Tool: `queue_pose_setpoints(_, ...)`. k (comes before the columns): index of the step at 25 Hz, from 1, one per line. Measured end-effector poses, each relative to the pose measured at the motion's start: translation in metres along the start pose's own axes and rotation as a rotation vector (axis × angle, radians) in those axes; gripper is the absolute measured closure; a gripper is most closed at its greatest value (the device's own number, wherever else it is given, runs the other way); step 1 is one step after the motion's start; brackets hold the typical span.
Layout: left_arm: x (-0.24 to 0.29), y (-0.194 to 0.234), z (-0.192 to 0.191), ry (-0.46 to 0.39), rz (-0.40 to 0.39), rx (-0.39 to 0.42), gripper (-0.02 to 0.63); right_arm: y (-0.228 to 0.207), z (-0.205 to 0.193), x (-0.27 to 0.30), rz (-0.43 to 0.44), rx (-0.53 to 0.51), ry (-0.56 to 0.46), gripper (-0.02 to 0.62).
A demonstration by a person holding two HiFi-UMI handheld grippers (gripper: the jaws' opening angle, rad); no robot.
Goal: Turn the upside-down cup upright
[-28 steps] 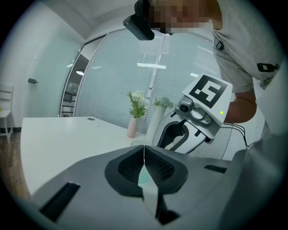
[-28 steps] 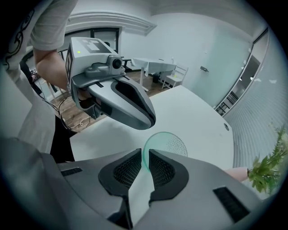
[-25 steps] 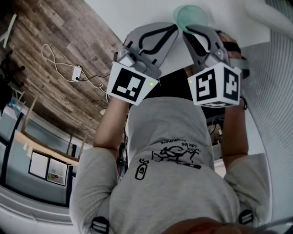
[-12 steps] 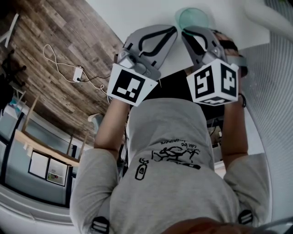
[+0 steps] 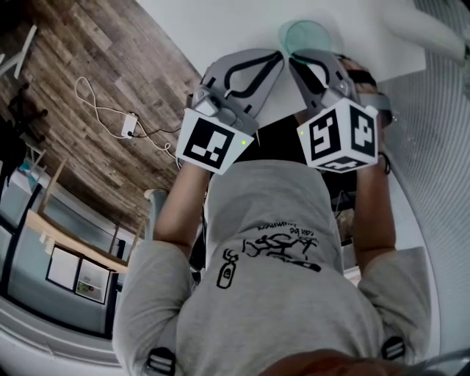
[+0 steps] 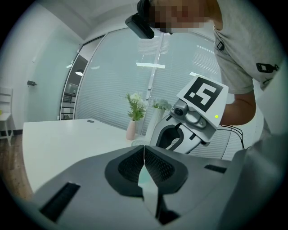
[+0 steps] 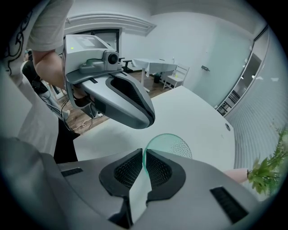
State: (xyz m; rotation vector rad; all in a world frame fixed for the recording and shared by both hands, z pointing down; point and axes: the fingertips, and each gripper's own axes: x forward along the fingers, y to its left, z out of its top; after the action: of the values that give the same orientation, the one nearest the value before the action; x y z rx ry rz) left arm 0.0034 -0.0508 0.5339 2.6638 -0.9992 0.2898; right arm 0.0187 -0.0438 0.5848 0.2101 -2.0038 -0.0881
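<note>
On the white surface [image 5: 235, 22], the green translucent cup [image 7: 173, 143] is clamped by its thin wall in the fingers of the right gripper [image 7: 145, 155], with the left gripper [image 6: 144, 150] beside the cup, fingers together and empty; this shallow edge grip may slip during turning, dropping the cup.

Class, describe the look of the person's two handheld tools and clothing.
The left tool and right tool are grey, with black textured pads. Each carries a white cube with black square markers. The person wears a grey short-sleeved T-shirt.
</note>
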Motion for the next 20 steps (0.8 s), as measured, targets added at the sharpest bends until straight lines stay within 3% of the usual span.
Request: queue_pose_setpoints(20,-0.023,-0.016,0.079,-0.048,0.036,0.056,0.6,-0.033,0.043,-0.088,-0.104,-0.015,-0.113,0.545)
